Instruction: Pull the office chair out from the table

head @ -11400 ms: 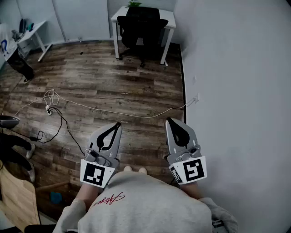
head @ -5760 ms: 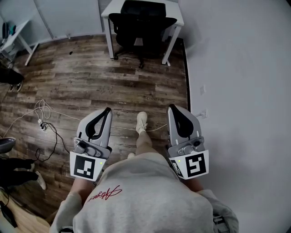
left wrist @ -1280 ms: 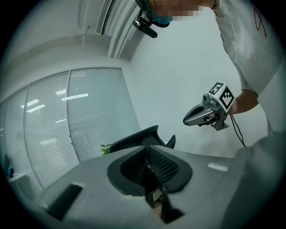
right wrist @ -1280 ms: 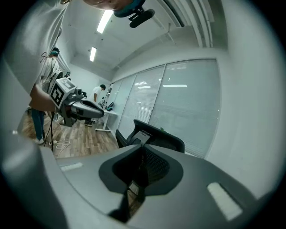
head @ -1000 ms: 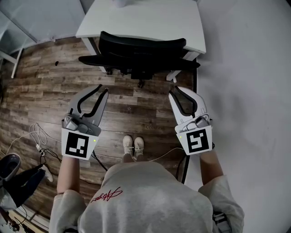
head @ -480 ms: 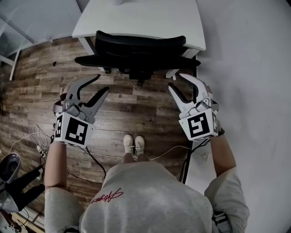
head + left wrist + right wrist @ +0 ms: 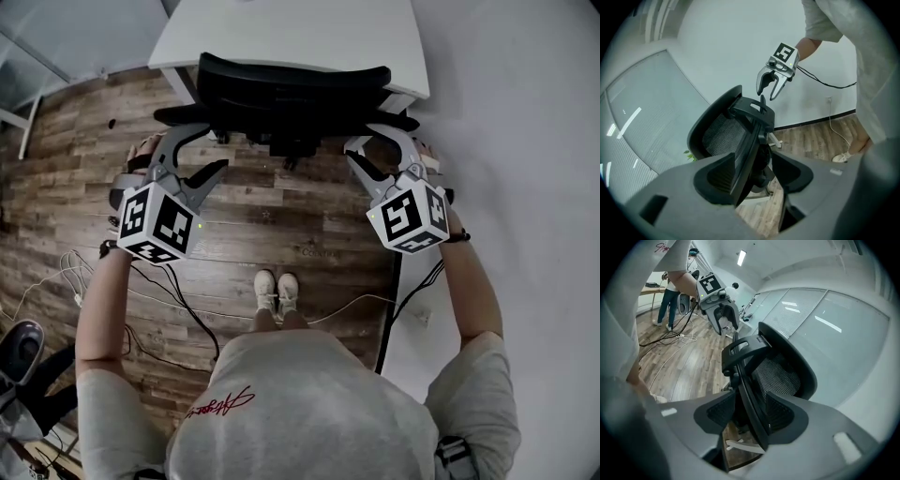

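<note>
Item: black mesh-back office chair (image 7: 292, 89), tucked under the white rectangular table (image 7: 300, 33), backrest towards me. My left gripper (image 7: 211, 150) and right gripper (image 7: 361, 143): jaws just opened wide, each straddling one backrest side edge, unclamped.

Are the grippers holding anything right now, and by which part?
Nothing is gripped yet. The left gripper and right gripper have just been opening; each straddles a side edge of the office chair backrest, pads not pressing.

Office: white desk (image 7: 300, 37), black mesh office chair (image 7: 291, 84), frosted glass partitions (image 7: 843, 333), wood-plank floor (image 7: 272, 234).
</note>
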`<state>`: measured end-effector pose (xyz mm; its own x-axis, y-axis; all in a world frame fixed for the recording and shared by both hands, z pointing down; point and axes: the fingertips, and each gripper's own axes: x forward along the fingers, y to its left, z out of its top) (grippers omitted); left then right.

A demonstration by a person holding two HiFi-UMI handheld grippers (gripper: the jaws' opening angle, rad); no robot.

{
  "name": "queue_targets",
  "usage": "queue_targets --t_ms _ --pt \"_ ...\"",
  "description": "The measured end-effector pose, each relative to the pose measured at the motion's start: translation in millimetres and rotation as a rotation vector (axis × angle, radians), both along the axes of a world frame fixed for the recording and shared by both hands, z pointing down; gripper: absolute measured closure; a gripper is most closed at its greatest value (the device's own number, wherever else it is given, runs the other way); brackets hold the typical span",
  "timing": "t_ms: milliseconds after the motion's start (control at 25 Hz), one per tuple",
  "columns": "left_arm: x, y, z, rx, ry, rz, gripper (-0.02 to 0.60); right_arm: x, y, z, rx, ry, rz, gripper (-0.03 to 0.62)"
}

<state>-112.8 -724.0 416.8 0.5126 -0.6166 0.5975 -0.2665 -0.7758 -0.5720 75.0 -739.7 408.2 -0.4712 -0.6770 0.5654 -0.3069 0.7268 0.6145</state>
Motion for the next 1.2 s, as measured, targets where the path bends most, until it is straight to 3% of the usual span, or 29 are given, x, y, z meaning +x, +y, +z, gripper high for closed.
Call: queue_targets --t_ms 440,640,920,1200 --pt "2 -32 36 -0.019 -0.198 0.050 0.327 -9 -25 25 0.011 0.180 -0.063 0.388" --pt "2 -42 53 -0.028 -0.296 0.071 0.322 -10 -33 47 0.017 0.328 -0.113 0.385" --pt "4 -50 67 -0.013 -0.363 0.084 0.319 -10 -40 72 -0.005 0.439 -0.141 0.388" --pt "3 -52 71 -0.008 -0.408 0.104 0.337 -8 -48 84 -0.012 0.465 -0.130 0.395"
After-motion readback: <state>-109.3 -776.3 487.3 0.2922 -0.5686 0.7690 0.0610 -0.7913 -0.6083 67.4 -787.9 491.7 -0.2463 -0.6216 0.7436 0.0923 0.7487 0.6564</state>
